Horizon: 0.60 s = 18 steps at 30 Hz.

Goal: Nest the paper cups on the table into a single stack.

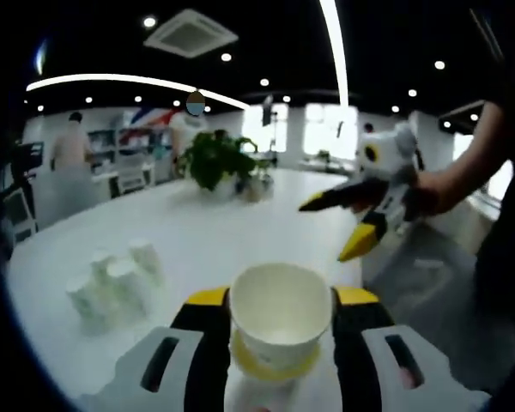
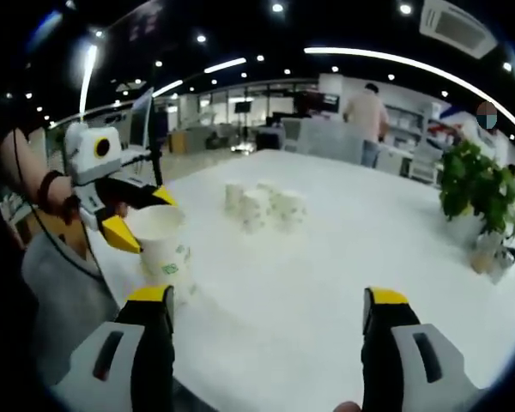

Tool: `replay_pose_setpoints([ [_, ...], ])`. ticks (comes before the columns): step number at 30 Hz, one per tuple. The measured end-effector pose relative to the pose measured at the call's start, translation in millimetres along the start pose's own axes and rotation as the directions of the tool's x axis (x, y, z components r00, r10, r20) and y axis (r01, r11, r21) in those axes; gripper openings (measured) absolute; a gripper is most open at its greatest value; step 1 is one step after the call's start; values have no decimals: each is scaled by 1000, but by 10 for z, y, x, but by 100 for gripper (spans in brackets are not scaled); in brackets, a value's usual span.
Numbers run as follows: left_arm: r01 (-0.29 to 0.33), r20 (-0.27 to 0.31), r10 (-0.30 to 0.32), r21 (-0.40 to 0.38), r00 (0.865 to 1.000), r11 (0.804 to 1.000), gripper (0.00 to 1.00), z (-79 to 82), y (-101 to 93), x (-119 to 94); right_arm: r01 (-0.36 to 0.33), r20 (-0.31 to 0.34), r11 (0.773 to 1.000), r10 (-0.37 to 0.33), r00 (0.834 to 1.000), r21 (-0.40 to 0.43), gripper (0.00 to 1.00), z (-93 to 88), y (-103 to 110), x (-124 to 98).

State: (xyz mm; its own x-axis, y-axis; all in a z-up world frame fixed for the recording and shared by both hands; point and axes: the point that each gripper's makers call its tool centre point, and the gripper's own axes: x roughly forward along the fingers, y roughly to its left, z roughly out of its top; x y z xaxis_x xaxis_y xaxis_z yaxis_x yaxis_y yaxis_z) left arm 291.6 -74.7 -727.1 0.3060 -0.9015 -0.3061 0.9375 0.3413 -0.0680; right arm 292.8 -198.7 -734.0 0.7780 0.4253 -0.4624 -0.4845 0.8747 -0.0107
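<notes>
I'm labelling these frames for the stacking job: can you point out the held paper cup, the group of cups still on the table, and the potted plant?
held paper cup (image 1: 280, 319): left gripper view, inner wall.
group of cups (image 2: 263, 206): right gripper view, middle cup's side.
potted plant (image 2: 476, 185): right gripper view, leaves.

A big white table (image 1: 240, 223) spreads out ahead of the tongs, and shows again in the right gripper view (image 2: 343, 257). Far ahead on it, past the tips, stands a green plant (image 1: 213, 159) in a pot; in the right gripper view the plant (image 2: 476, 184) sits up and to the right. Behind the table, far off, a person (image 2: 366, 116) stands with their back turned. White shelves (image 1: 124, 150) line the far wall. Long bright lights (image 1: 333, 39) run across the dark ceiling, beside a square vent (image 1: 191, 33).
</notes>
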Motion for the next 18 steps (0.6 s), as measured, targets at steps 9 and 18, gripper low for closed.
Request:
replay_pose_setpoints([
  [9,-19,-28,19,1,999,1000,48,-138,41,10,-4,-5,1000,4,1000,8,89,-40,-7,-3],
  [18,-13,-65,13,-4,998,1000,50,-274,18,1,-8,0,1000,8,1000,9,89,-23,-24,24],
])
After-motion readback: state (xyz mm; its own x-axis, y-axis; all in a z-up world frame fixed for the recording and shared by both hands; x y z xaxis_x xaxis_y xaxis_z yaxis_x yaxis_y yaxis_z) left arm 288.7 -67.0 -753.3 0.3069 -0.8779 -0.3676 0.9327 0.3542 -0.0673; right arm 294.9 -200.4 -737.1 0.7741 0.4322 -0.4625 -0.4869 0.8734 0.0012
